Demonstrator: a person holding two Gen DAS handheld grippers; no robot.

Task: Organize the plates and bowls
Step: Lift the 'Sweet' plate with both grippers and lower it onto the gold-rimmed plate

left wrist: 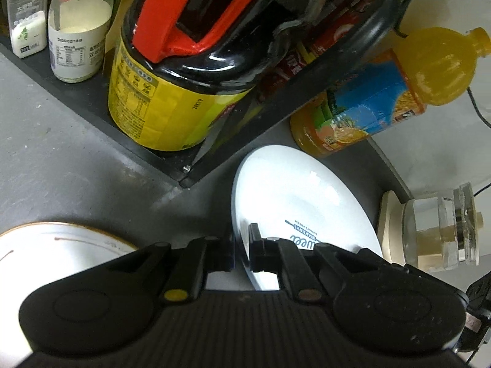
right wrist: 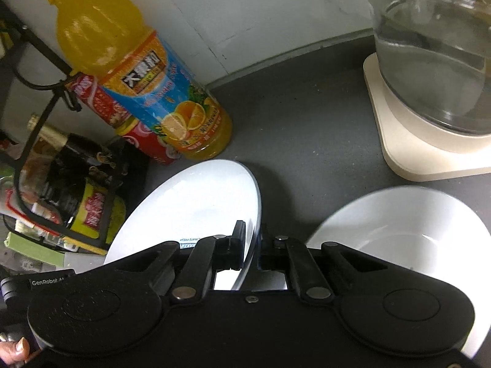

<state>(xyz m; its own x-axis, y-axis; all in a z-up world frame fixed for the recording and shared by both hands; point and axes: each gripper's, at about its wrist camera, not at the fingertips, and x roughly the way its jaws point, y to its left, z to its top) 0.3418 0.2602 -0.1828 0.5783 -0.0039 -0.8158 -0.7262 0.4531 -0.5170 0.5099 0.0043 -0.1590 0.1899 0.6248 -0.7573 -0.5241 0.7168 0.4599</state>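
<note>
From my left wrist, my left gripper [left wrist: 242,250] is pinched nearly closed on the near rim of a round white ceramic plate with blue bakery lettering [left wrist: 294,196]; in this view the plate stretches from 6 toward 1 o'clock above the grey countertop [left wrist: 61,159]. A white plate with a brown rim line [left wrist: 55,245] lies at 8 o'clock. A clear jar half full of white powder [left wrist: 80,27] stands at 11, an orange juice bottle [left wrist: 396,95] at 2. From my right wrist, my right gripper [right wrist: 252,247] clamps the same plate [right wrist: 196,205] on its opposite edge, jaws almost together; here the plate runs toward 10 o'clock. An empty white bowl [right wrist: 408,224] sits at 4, a glass kettle holding water [right wrist: 435,61] at 1.
</note>
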